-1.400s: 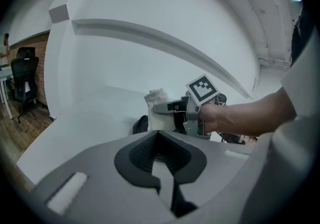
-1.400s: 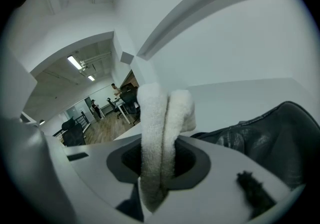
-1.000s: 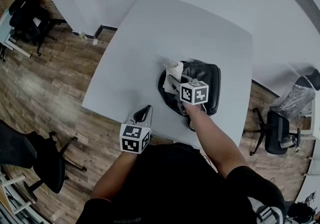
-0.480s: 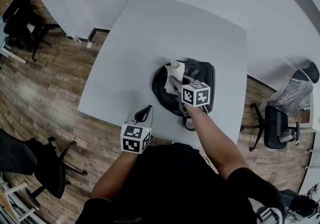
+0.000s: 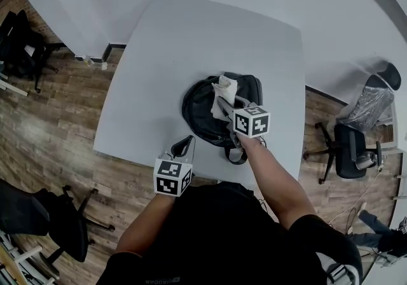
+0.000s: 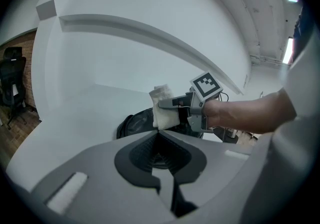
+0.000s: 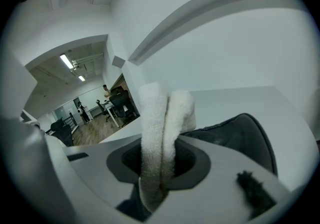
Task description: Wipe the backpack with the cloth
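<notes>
A black backpack [image 5: 203, 115] lies flat on the white table [image 5: 165, 55], near its front right. My right gripper [image 5: 224, 104] is shut on a folded white cloth [image 5: 223, 91] and holds it over the backpack's far part. In the right gripper view the cloth [image 7: 161, 133] stands up between the jaws, with the backpack [image 7: 245, 135] just beyond. My left gripper [image 5: 184, 144] hovers at the table's front edge, shut and holding nothing. The left gripper view shows the cloth [image 6: 161, 109], the right gripper [image 6: 170, 103] and the backpack [image 6: 132, 124] ahead.
Wooden floor surrounds the table. Black office chairs stand at the far left [image 5: 19, 42], near left [image 5: 38, 214] and right [image 5: 350, 150]. A white wall runs behind the table. The right gripper view shows an office room with people far off [image 7: 82, 110].
The right gripper has carried the cloth from the backpack's left rim toward its middle. The head view has shifted. The left gripper has stayed put.
</notes>
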A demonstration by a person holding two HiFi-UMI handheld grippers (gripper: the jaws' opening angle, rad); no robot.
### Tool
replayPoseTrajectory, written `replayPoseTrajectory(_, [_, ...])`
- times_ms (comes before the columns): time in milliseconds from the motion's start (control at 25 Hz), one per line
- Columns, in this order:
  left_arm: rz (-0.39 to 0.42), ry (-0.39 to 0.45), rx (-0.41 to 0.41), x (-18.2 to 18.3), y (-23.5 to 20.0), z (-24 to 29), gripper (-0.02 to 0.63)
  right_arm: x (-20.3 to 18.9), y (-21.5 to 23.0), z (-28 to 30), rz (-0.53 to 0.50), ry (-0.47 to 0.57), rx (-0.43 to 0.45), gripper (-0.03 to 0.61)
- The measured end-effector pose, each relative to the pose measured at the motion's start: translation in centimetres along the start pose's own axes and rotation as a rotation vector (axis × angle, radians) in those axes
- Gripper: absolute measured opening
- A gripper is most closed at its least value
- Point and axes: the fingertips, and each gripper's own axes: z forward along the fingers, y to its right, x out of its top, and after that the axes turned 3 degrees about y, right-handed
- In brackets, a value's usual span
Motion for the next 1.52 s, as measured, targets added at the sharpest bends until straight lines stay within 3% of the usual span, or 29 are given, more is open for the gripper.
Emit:
replayPoseTrajectory(720, [0.023,-0.012,-0.043,0.1,1.9,1.4,0.006,3.6,6.3,-6.9,0.034,0.113,-0.121,0.094])
replayPoseTrajectory(1520, [0.049,-0.021,-0.066,0.4,2.3,1.5,0.006,4.7,11.0,-12.0,0.043,0.174,-0.255,0.094])
